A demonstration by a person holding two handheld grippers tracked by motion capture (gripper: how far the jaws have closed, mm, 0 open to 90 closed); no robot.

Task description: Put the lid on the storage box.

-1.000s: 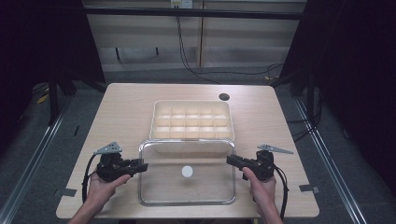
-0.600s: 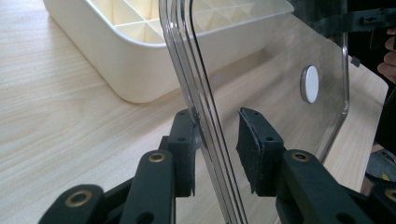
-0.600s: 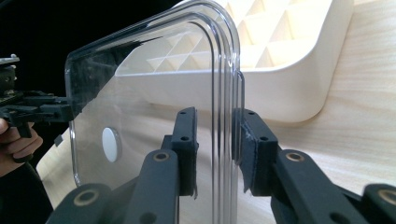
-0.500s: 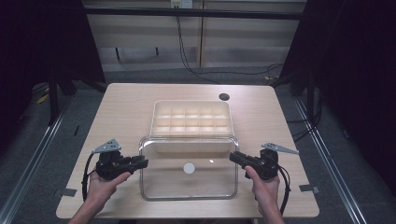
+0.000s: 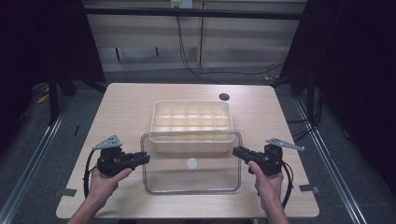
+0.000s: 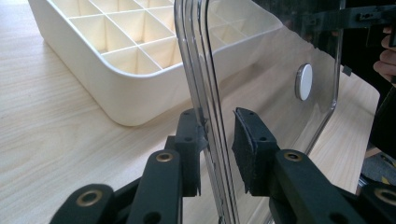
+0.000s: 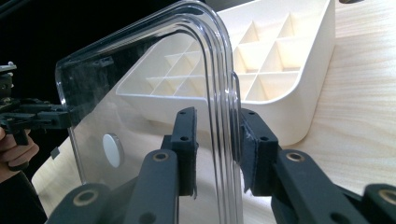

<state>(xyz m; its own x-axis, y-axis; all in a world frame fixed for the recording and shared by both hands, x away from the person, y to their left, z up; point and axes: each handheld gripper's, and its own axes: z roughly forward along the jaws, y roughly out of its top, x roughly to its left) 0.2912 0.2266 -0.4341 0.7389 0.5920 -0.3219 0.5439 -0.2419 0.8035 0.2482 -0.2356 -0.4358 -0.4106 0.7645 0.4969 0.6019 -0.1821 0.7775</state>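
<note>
lid (image 5: 191,184) at 6 o'clock of tray (image 5: 191,122), over bench | left gripper (image 5: 144,157) jaws just closed on its 9 o'clock edge | right gripper (image 5: 238,152) clamps 3 o'clock edge | likely stiff, light, slippery: hold rims

Clear, colourless rectangular plastic lid (image 5: 191,163) with rounded corners, faintly smudged, bearing one small round white disc (image 5: 192,163) at its middle. Cream-white rectangular plastic box (image 5: 192,120), split by a regular grid of same-coloured dividers into small square compartments, warmer yellow in the shadowed cells. Pale beige wooden table (image 5: 126,107) with fine straight grain and a small dark round hole (image 5: 224,97) near the far edge. Matt black left gripper (image 5: 142,157) and matt black right gripper (image 5: 239,152), brass-coloured rivets at the joints, each topped by a light grey three-cornered plate.
</note>
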